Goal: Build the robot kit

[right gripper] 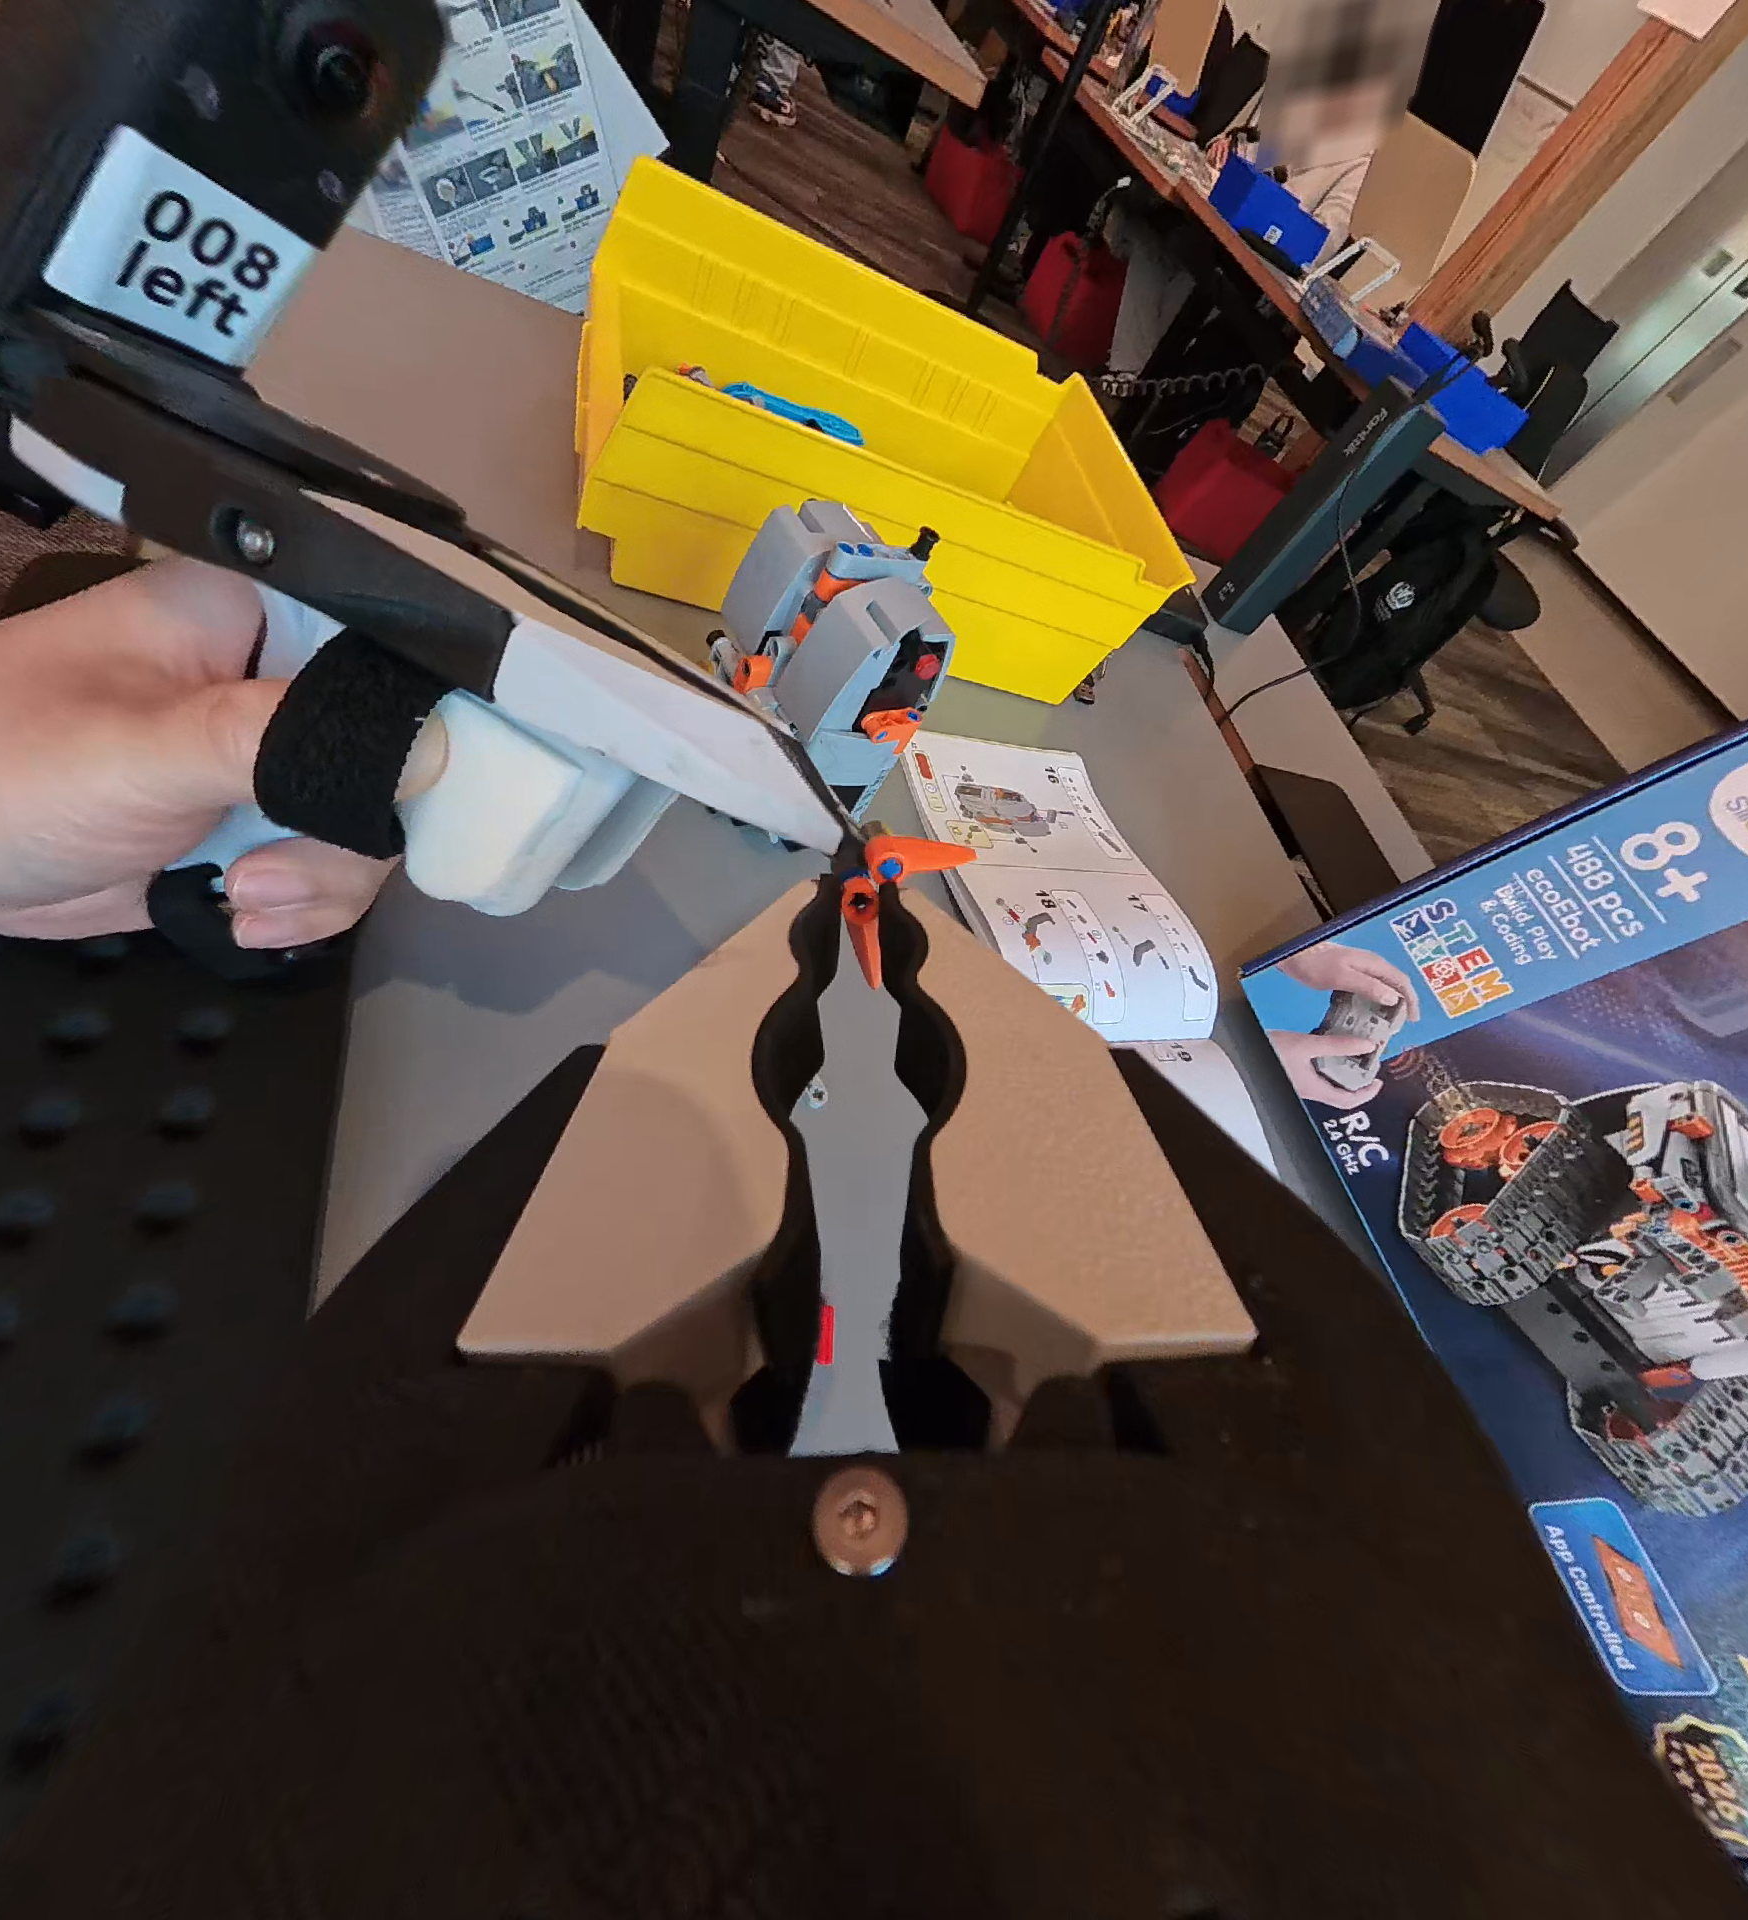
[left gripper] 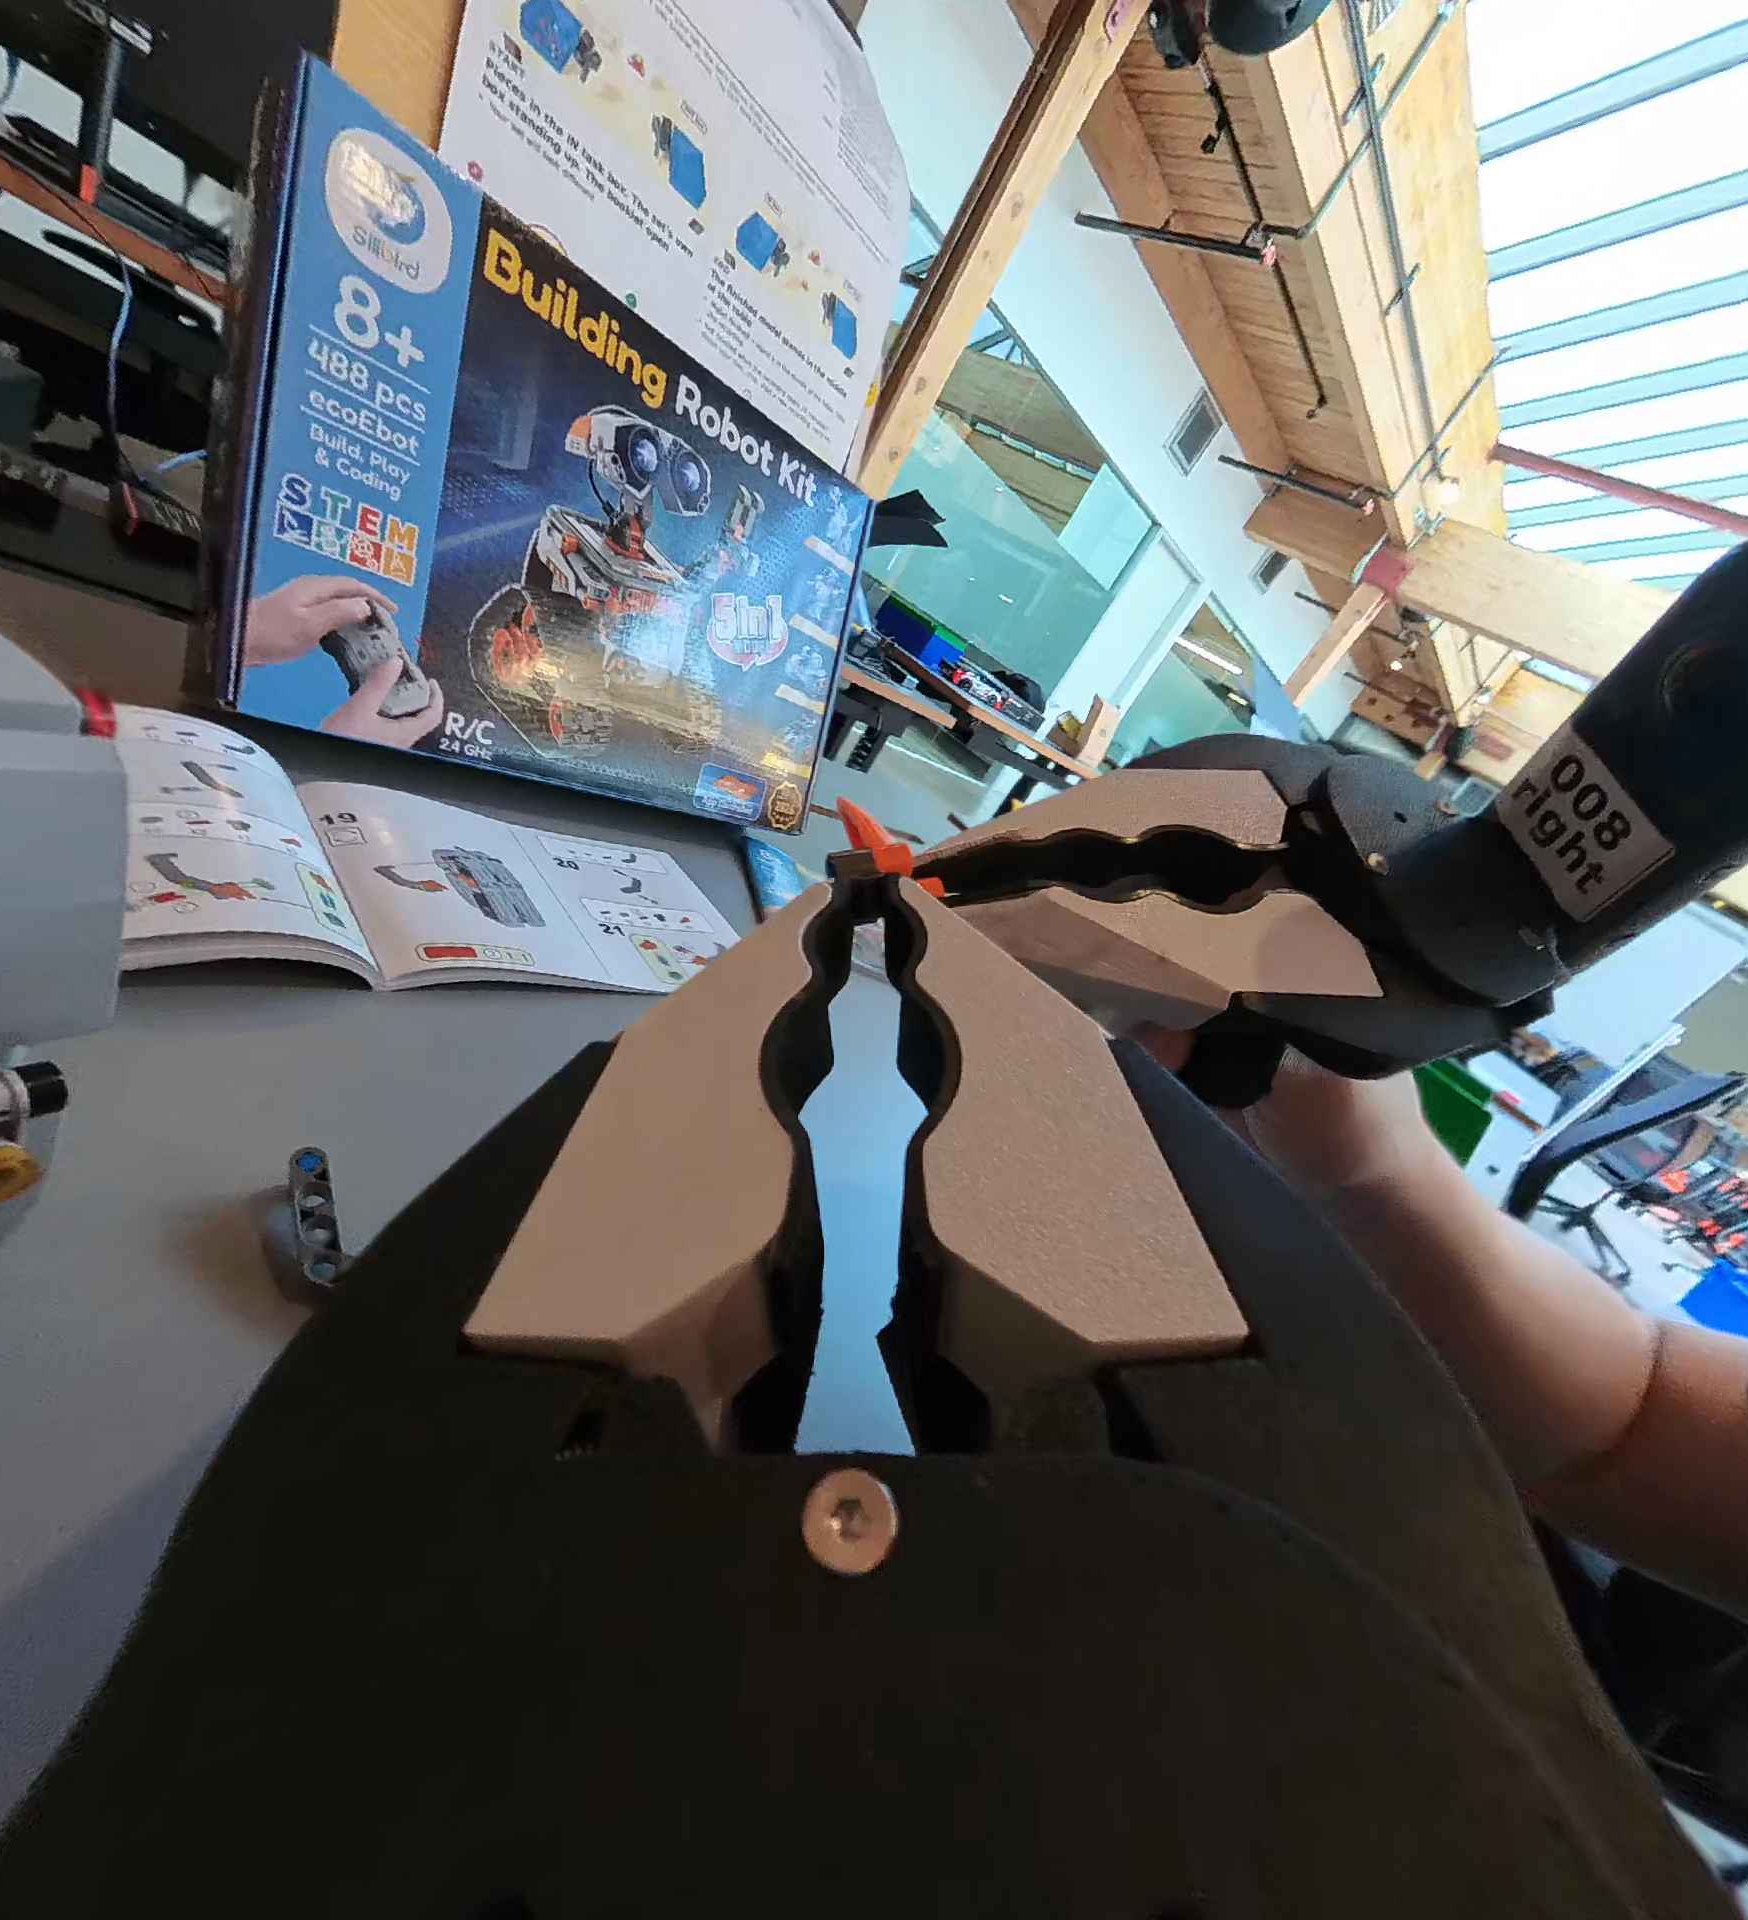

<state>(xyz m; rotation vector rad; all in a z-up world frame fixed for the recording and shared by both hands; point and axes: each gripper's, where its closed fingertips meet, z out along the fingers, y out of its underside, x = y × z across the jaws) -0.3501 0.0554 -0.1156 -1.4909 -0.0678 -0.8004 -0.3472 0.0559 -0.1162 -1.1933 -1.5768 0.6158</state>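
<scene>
My left gripper [left gripper: 865, 896] is shut at its tips on a small orange pointed part [left gripper: 872, 840] with a dark pin. My right gripper [left gripper: 920, 873] comes in from the right, and its tips meet the same spot. In the right wrist view my right gripper [right gripper: 865, 914] is shut on a second orange pointed part [right gripper: 866, 951] that points down between its fingers. This part is joined by blue pins to the first orange part [right gripper: 924, 857], which points right at the tip of the left gripper [right gripper: 842, 844]. Both are held above the grey table [left gripper: 174, 1455].
A blue robot-kit box [left gripper: 537, 499] stands behind, with an open instruction booklet [left gripper: 413, 883] in front of it. A part-built grey model [right gripper: 839, 634] stands by stacked yellow bins [right gripper: 849, 436]. A loose grey beam [left gripper: 314, 1216] lies on the table. A black studded mat [right gripper: 70, 1195] lies at the left. My two grippers' fingertips are within a few centimetres of each other.
</scene>
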